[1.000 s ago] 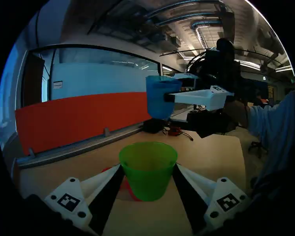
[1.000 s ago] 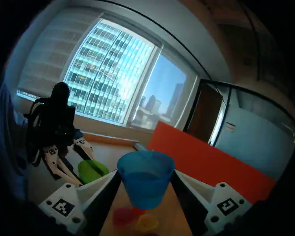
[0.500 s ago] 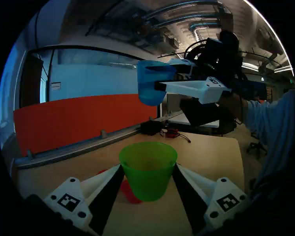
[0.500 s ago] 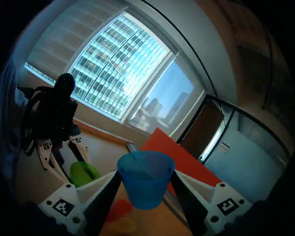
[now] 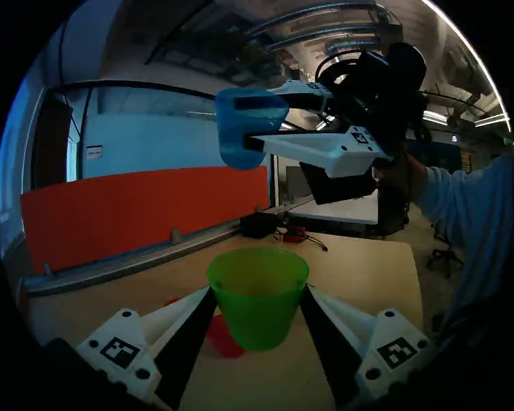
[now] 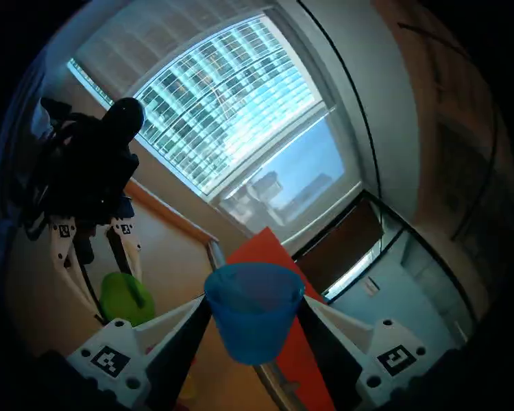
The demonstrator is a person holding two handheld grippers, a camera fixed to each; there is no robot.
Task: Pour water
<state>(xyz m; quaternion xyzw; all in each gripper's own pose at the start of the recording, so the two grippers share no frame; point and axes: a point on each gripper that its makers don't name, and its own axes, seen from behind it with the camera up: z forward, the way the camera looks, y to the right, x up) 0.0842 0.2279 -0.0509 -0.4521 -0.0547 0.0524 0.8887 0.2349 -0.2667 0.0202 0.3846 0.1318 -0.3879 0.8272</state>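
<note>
A: Setting, big to small?
B: Pale wooden desk [image 5: 373,264], with a long orange partition panel [image 5: 140,205] along its far edge. Then the two tools.

A: Left gripper [image 5: 257,293]?
B: Both fingers clamped on the translucent green plastic cup [image 5: 258,305], at mid-wall. The cup is upright and low over the desk. Cannot tell whether it rests on it.

A: Right gripper [image 6: 254,307]?
B: It pinches the translucent blue plastic cup [image 6: 254,322] from both sides and is raised high. In the left gripper view that cup hangs above and slightly left of the green one, well apart.

A: Handling?
B: My judgement: thin, tapered, light cups. The walls likely flex and are smooth enough to slide through the fingers. Take hold at mid-wall, firm but not crushing. Water would add shifting weight to the blue one; its level is unreadable here.

A: Small items?
B: One small red plastic piece [image 5: 223,337] on the desk, showing between the left finger and the green cup's base. Cup or lid, cannot tell.

A: Change against a second ago?
B: The blue cup has climbed, drifted left and come nearer the left camera. The right gripper view has rolled, so window and partition slant steeply, which suggests the blue cup is tipping. The green cup's grip is unchanged. No stream visible
</note>
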